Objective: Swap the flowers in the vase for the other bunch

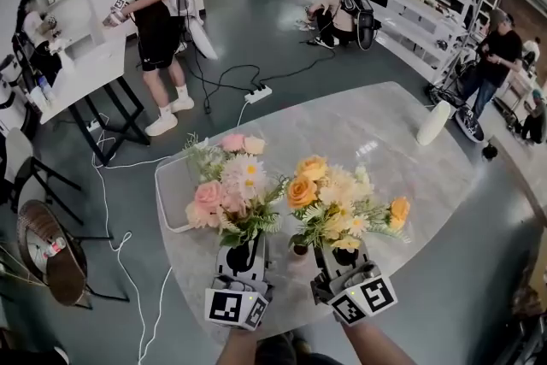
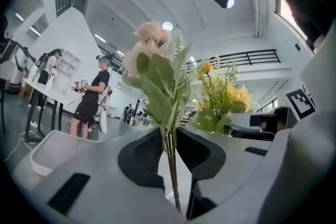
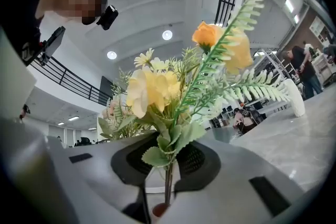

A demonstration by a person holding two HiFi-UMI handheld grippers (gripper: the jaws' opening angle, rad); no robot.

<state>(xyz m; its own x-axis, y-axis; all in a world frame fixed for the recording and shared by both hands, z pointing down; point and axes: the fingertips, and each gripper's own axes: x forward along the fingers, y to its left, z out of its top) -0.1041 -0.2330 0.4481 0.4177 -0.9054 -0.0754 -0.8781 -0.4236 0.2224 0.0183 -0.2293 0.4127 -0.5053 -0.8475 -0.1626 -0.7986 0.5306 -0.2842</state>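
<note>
- My left gripper (image 1: 243,255) is clamped on the thin green stems of the pink bunch (image 1: 229,188). The jaws pinch low on the stalks, so the blooms stand upright above the pale marble table (image 1: 367,141).
- My right gripper (image 1: 344,256) is closed the same way on the yellow-and-orange bunch (image 1: 338,197). It grips below the leaves, where the stalks gather into one narrow bundle that narrow jaws can trap.
- The two bunches stand side by side at the near edge of the table, pink on the left and yellow on the right. Their foliage is very close, but I cannot tell whether it touches.
- A small brown vase (image 1: 299,248) sits on the table between the two grippers, just beside the right one.
- In the right gripper view a reddish-brown rim shows directly beneath the yellow stems. I judge that bunch is at the vase's mouth, though the jaws hide whether the stem ends are inside it.
- The pink bunch is held off to the left of the vase, which I read as leaving the opening free for one bundle at a time.
- A shallow white tray (image 1: 164,197) lies at the table's left edge, just beyond the pink bunch, a likely resting place for the spare flowers.
- A tall white container (image 1: 434,122) stands at the far right, well apart from the work.
</note>
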